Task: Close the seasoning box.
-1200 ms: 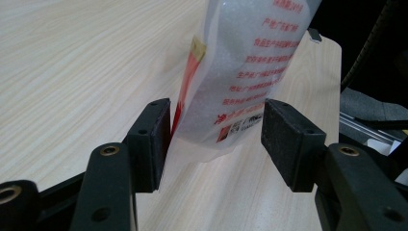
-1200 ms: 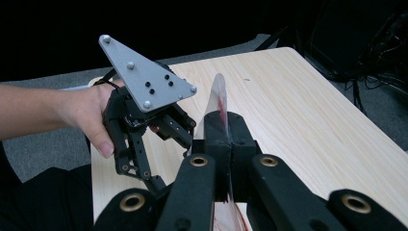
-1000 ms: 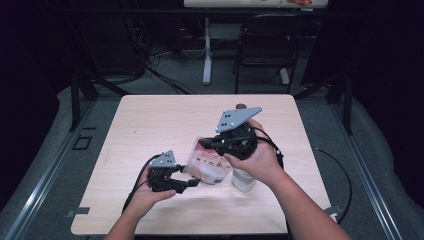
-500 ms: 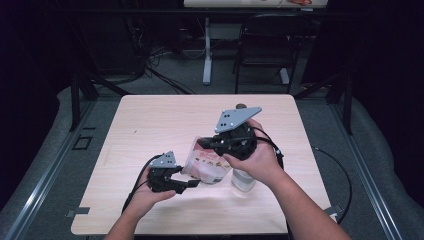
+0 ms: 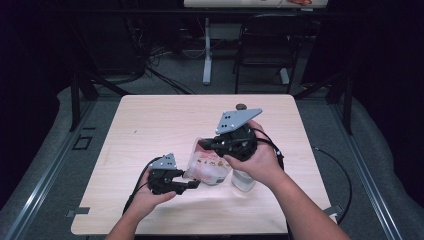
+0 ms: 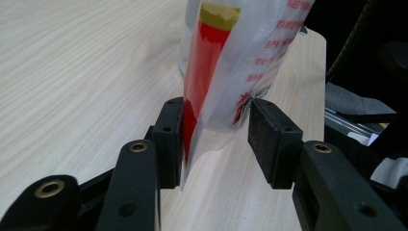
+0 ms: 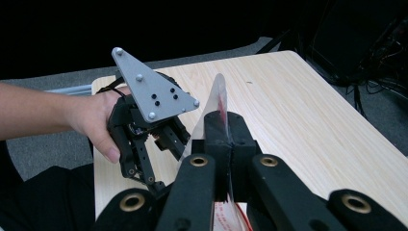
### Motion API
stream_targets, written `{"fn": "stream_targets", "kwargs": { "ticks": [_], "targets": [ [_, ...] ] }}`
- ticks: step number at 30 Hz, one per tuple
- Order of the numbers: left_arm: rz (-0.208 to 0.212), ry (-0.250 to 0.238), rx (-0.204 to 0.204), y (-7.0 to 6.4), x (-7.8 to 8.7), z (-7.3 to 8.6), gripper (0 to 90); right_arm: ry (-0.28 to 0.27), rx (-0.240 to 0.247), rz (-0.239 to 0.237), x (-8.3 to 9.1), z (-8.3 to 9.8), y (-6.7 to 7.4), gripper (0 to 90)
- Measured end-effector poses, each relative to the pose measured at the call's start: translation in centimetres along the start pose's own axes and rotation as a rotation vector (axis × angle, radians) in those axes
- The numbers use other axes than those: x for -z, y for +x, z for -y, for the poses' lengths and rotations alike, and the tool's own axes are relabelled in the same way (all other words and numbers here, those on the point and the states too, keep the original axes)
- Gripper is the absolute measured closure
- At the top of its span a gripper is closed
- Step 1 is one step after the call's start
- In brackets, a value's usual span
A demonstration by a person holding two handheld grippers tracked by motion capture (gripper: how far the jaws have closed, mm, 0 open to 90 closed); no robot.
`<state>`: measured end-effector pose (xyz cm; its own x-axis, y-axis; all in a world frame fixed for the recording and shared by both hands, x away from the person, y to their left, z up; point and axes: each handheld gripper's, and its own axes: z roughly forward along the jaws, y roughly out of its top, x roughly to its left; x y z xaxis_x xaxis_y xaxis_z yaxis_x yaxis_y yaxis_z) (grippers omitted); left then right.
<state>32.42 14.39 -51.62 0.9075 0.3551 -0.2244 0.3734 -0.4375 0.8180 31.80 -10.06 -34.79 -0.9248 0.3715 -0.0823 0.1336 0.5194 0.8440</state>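
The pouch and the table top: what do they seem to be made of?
Pouch: thin glossy plastic film, apparently; translucent white with red print, creasing between the jaw pads. Table top: pale wood-grain, matte, probably laminate rather than solid wood.

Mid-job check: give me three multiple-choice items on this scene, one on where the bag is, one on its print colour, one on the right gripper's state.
1. Where is the plastic bag?
A. Between the two grippers, over the table
B. On the floor
C. On the chair

2. What colour is the bag's print?
A. Blue
B. Red
C. Green

3. How does the right gripper stand?
A. Wide open
B. Lying on the table
C. Shut on the bag's edge

Key: 1 A, the high view shows it between the left gripper and the right one. 2 B, the left gripper view shows red print. 3 C, the right gripper view shows its jaws pinched on the film.
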Motion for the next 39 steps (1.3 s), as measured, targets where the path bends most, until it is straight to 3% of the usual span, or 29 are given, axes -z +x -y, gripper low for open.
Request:
{"fn": "stream_targets", "kwargs": {
  "ticks": [5,16,25,39],
  "targets": [
    [0.02,-0.001,0.003,0.0,0.0,0.1,61.4,-0.008,-0.006,0.001,0.1,0.2,-0.1,90.0],
    [0.018,0.002,0.01,0.0,0.4,0.0,65.9,-0.019,-0.011,-0.003,0.3,0.3,-0.1,90.0],
    [0.042,0.022,0.049,0.2,0.8,-0.2,70.4,-0.025,-0.015,0.0,0.4,0.7,-0.3,90.0],
    [0.023,0.069,0.06,0.3,1.5,-0.4,73.6,-0.032,-0.039,0.005,0.7,1.8,-0.7,89.9]
  ]
}}
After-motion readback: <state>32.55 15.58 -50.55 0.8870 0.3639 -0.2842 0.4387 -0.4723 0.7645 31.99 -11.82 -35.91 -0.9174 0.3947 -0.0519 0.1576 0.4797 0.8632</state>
